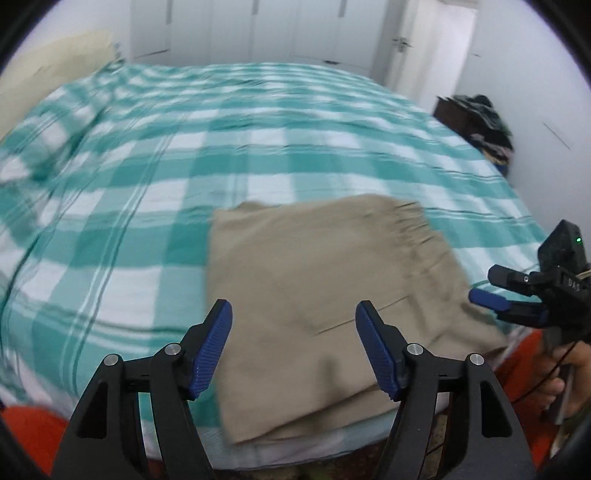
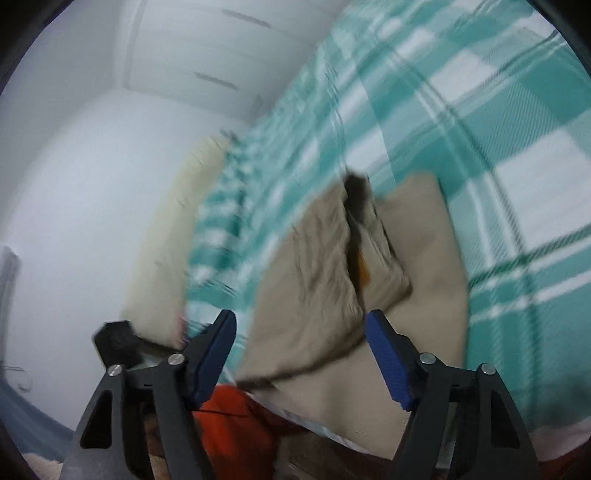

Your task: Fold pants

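The beige pants (image 1: 325,295) lie folded into a rough rectangle on the teal and white checked bed (image 1: 184,155), near its front edge. My left gripper (image 1: 293,321) is open and empty, just above the pants' near part. My right gripper (image 1: 491,291) shows at the right edge of the left wrist view, beside the pants' right side. In the right wrist view my right gripper (image 2: 301,334) is open and empty over the pants (image 2: 321,295), whose waistband opening faces the camera. The view is blurred.
A dark pile of clothes (image 1: 480,122) sits on a stand at the back right by the wall. White wardrobe doors (image 1: 258,29) stand behind the bed. A cream pillow (image 1: 44,70) lies at the bed's far left. Orange fabric (image 2: 236,428) shows below the bed's edge.
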### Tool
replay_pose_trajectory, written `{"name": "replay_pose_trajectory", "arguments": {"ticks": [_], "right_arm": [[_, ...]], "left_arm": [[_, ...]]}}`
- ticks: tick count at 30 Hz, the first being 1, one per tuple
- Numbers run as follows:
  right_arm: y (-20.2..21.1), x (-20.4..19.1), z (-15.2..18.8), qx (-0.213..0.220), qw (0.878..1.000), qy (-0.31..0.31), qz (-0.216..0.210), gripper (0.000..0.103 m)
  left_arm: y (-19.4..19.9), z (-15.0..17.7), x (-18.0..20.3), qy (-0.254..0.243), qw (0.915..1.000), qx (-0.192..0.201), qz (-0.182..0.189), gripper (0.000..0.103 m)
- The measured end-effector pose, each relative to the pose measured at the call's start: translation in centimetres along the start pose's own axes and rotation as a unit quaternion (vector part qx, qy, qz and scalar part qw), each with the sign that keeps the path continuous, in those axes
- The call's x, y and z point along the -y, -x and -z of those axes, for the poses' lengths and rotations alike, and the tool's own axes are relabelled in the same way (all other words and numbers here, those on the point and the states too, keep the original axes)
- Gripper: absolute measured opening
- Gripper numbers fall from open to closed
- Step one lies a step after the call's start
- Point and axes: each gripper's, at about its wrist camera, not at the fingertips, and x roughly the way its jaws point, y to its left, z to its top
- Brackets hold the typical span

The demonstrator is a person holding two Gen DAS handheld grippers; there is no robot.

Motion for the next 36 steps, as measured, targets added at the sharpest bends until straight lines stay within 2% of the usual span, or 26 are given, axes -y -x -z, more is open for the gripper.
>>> {"name": "replay_pose_trajectory", "arguments": {"ticks": [2,6,9,11,12,16,19,22,24,26,28,30,32,33,34,35,36], "right_arm": [[-1.5,-0.5,0.3,-0.015,1.000,0.001,0.018,0.060],[-2.8,-1.3,0.3,-0.019,0.998,-0.005,0.057,0.057],[-3.6,-1.4,0.0,-0.019,0.997,-0.014,0.080,0.054],[-4.1,-1.8,-0.3,-0.025,0.993,0.005,0.113,0.035],[-4.3,-2.1,-0.6,-0.027,0.991,0.016,0.129,0.034],[-2.9,-2.4,-1.3,-0.011,0.993,0.011,0.115,0.034],[-2.5,-1.0,-1.0,-0.002,0.991,-0.018,0.134,0.051],[-3.2,-0.1,-0.7,-0.015,0.992,-0.041,0.122,0.052],[-4.0,-0.9,-0.8,-0.024,0.990,-0.018,0.136,0.057],[-5.5,-1.7,-1.0,-0.039,0.986,0.009,0.160,0.067],[-7.1,-1.9,-1.3,-0.062,0.977,0.027,0.200,0.067],[-7.2,-1.7,-1.3,-0.046,0.977,0.004,0.208,0.067],[-6.9,-1.3,-1.3,-0.027,0.981,-0.014,0.192,0.072],[-7.0,-1.0,-1.4,-0.023,0.983,-0.022,0.179,0.072],[-7.2,-0.6,-1.5,-0.024,0.985,-0.023,0.169,0.064],[-7.2,-0.4,-1.7,-0.023,0.985,-0.020,0.168,0.046],[-7.2,-0.2,-2.0,-0.027,0.986,-0.017,0.164,0.044]], "left_arm": [[-0.7,0.8,-0.8,0.015,0.9999,0.001,-0.001,0.071],[-1.2,2.0,-0.9,-0.004,0.9999,0.006,-0.010,0.071],[-0.5,2.6,-1.4,-0.008,0.9999,0.011,-0.003,0.071],[-0.3,2.8,-1.7,-0.007,0.9999,0.014,0.004,0.071],[-0.2,2.8,-1.7,-0.008,0.9998,0.015,0.007,0.071],[0.0,3.2,-2.0,-0.013,0.9996,0.023,0.012,0.071],[-0.4,3.4,-2.5,-0.002,0.9997,0.017,0.019,0.071],[-1.0,3.3,-2.9,0.010,0.9995,0.010,0.030,0.071],[-1.3,3.4,-2.8,0.008,0.9994,0.007,0.031,0.071],[-1.4,3.4,-2.7,0.002,0.9995,0.008,0.029,0.071],[-1.5,3.4,-2.9,0.006,0.9995,0.006,0.030,0.071],[-1.6,3.5,-3.4,0.018,0.9992,0.002,0.036,0.071],[-1.8,3.6,-3.8,0.027,0.9989,-0.002,0.039,0.071],[-1.9,3.6,-3.9,0.031,0.9988,-0.004,0.037,0.071],[-1.9,3.5,-4.0,0.034,0.9988,-0.004,0.035,0.071],[-1.8,3.4,-4.0,0.037,0.9987,-0.003,0.035,0.071],[-1.4,3.3,-4.1,0.040,0.9986,0.001,0.035,0.071]]}}
